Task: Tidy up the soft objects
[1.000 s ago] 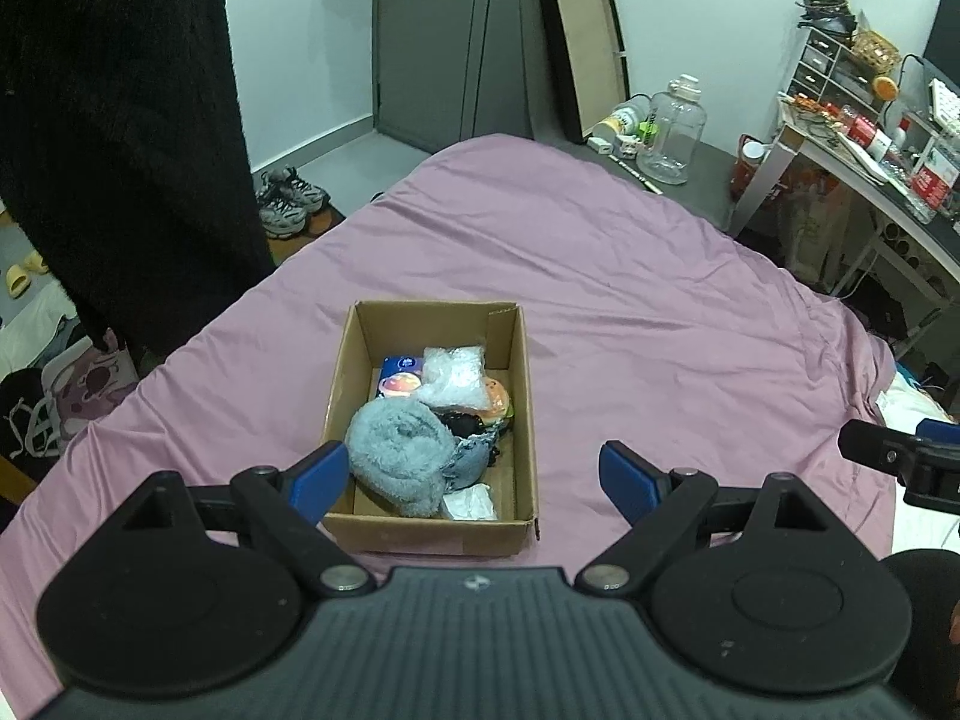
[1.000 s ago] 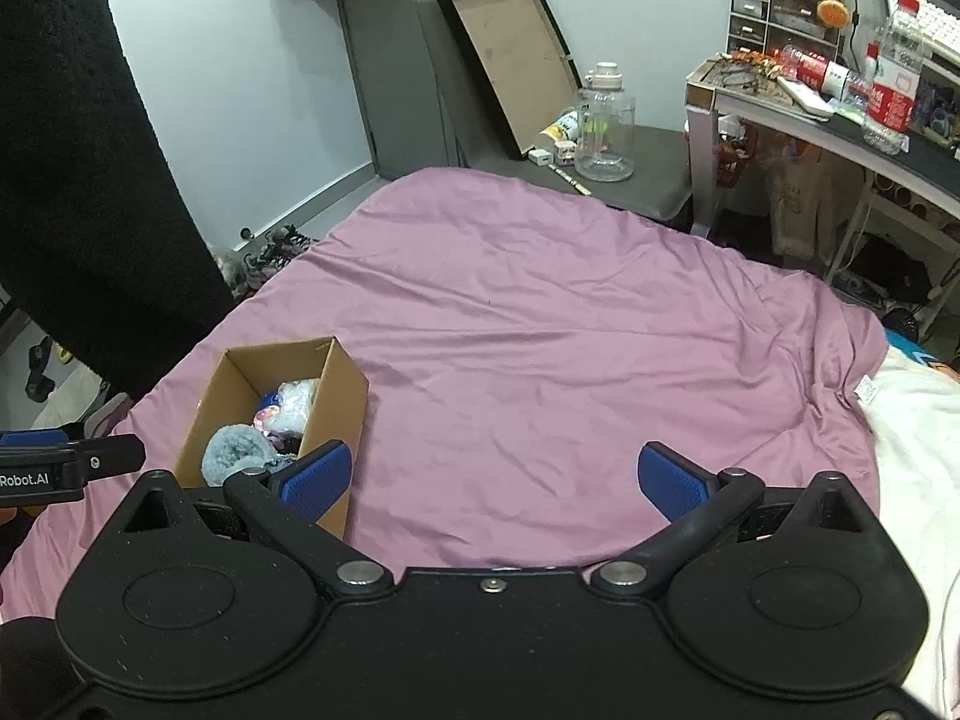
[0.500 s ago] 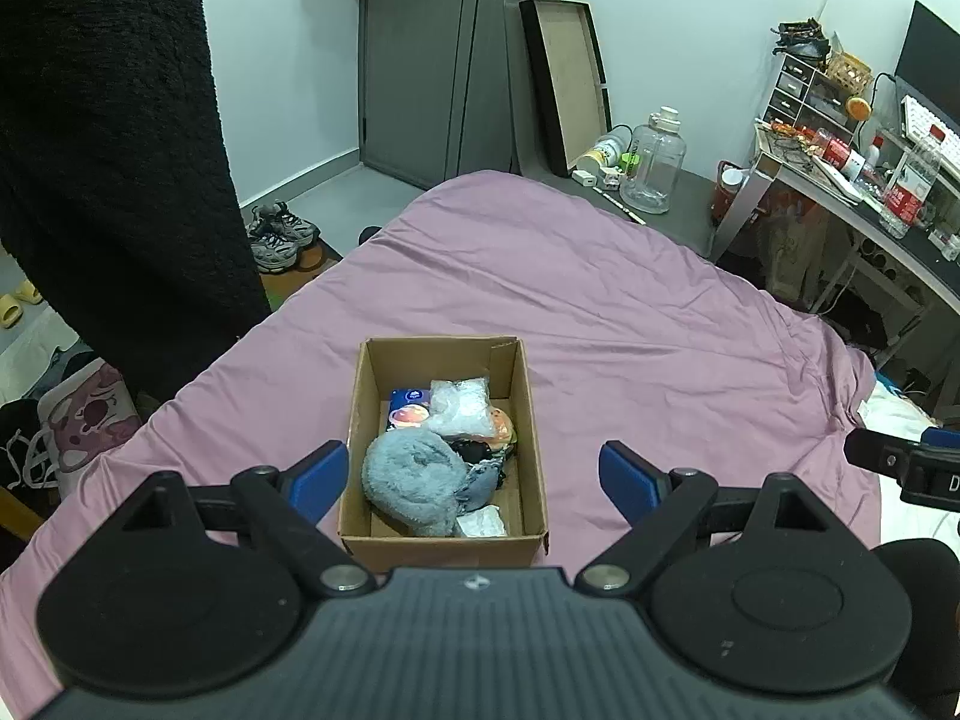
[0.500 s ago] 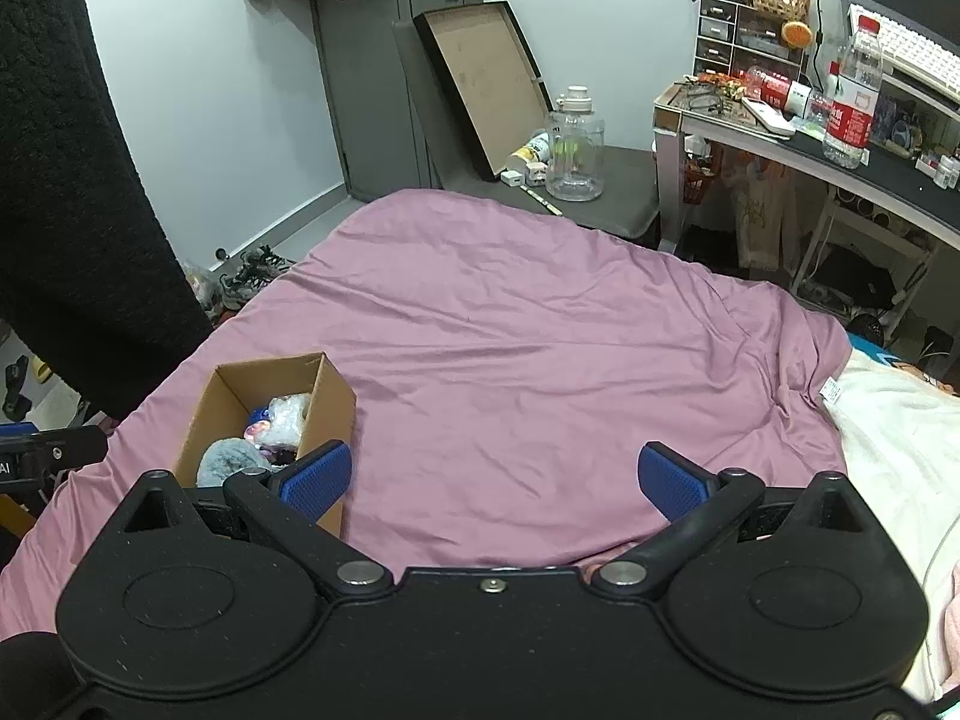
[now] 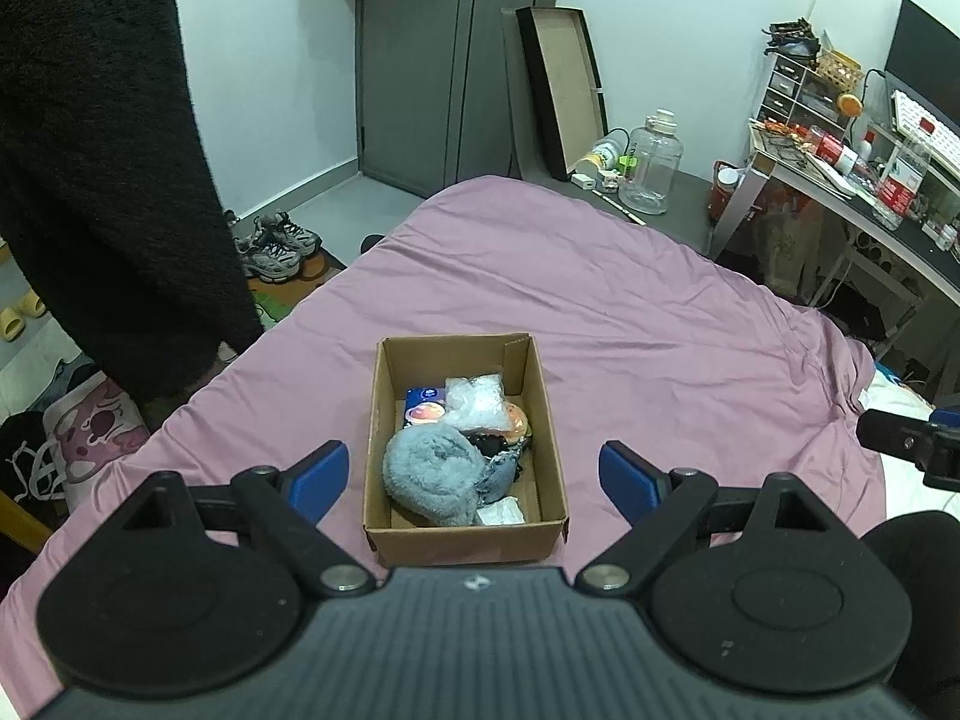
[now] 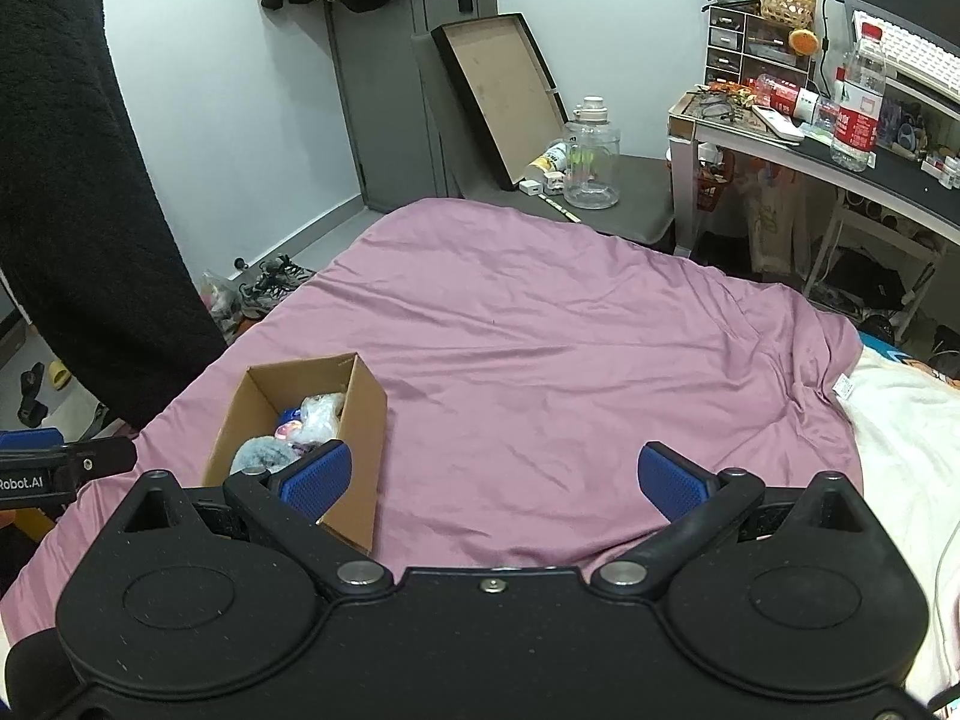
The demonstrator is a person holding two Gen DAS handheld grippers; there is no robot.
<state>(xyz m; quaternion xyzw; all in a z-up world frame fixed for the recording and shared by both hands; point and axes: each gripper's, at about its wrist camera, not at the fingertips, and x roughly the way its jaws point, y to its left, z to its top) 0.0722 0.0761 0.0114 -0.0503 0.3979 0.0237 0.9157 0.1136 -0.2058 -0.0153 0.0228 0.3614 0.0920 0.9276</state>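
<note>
A brown cardboard box (image 5: 543,396) sits on the purple bed sheet (image 5: 630,324). It holds a fluffy grey-blue cloth (image 5: 429,474), a clear plastic bag (image 5: 477,399), a blue packet (image 5: 423,405), something orange and dark fabric. My left gripper (image 5: 474,474) is open and empty, above the box's near end. My right gripper (image 6: 495,483) is open and empty over the sheet, with the box (image 6: 354,414) to its left.
A black fuzzy garment (image 5: 90,150) hangs at the left. Shoes (image 5: 276,246) lie on the floor by the grey door (image 5: 432,60). A water jug (image 5: 651,162) and a cluttered desk (image 5: 852,180) stand beyond the bed. A white blanket (image 6: 912,450) lies at the right.
Both grippers have pulled back and risen, so the box looks smaller and more of the room shows. Both stayed open and empty.
</note>
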